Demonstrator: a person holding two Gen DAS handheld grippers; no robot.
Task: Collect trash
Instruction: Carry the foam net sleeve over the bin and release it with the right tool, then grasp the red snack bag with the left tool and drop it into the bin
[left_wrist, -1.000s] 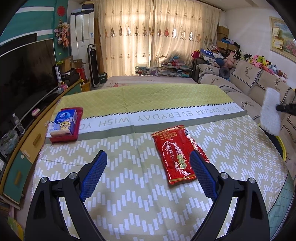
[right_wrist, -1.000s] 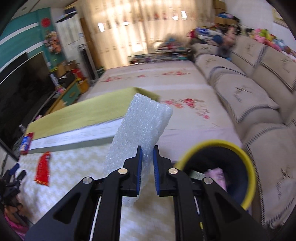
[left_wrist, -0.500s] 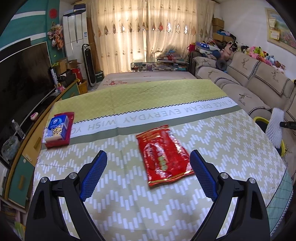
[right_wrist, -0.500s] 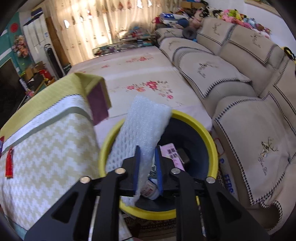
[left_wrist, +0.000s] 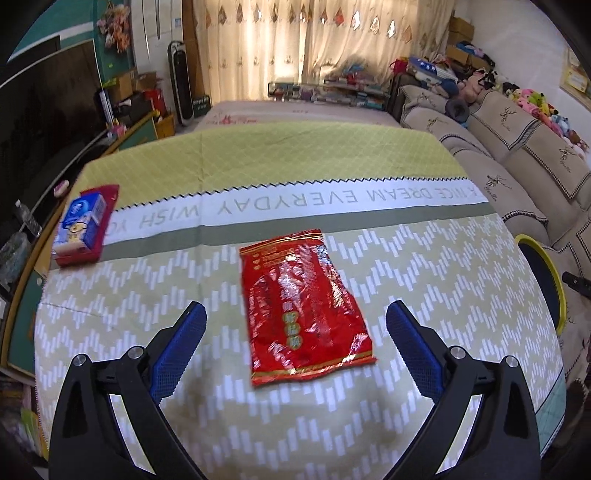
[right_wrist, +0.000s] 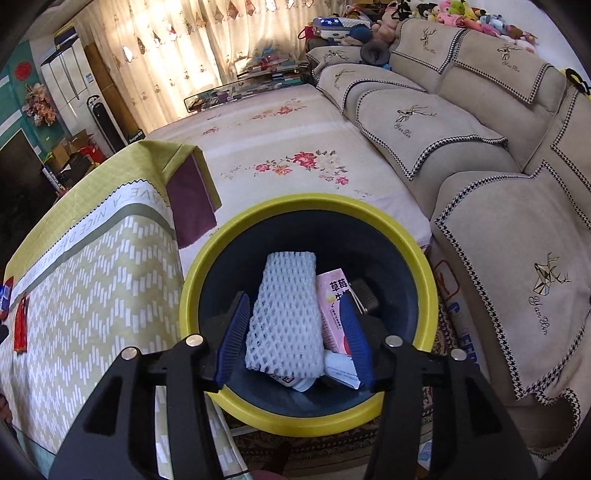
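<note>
The left gripper (left_wrist: 295, 325) is spread wide over a red wrapper (left_wrist: 301, 304) lying flat on the table (left_wrist: 443, 280), with a blue box (left_wrist: 81, 223) far off. The right gripper (right_wrist: 293, 332) hangs spread above the yellow bin (right_wrist: 424, 266) beside the sofa (right_wrist: 498, 184), and white foam net (right_wrist: 284, 317) lies inside on a pink carton (right_wrist: 332, 299).

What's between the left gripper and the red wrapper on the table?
Nothing visible. The left gripper is open, and the red wrapper lies flat on the tablecloth between and just ahead of its fingers. The blue tissue pack sits far off to the left.
</note>
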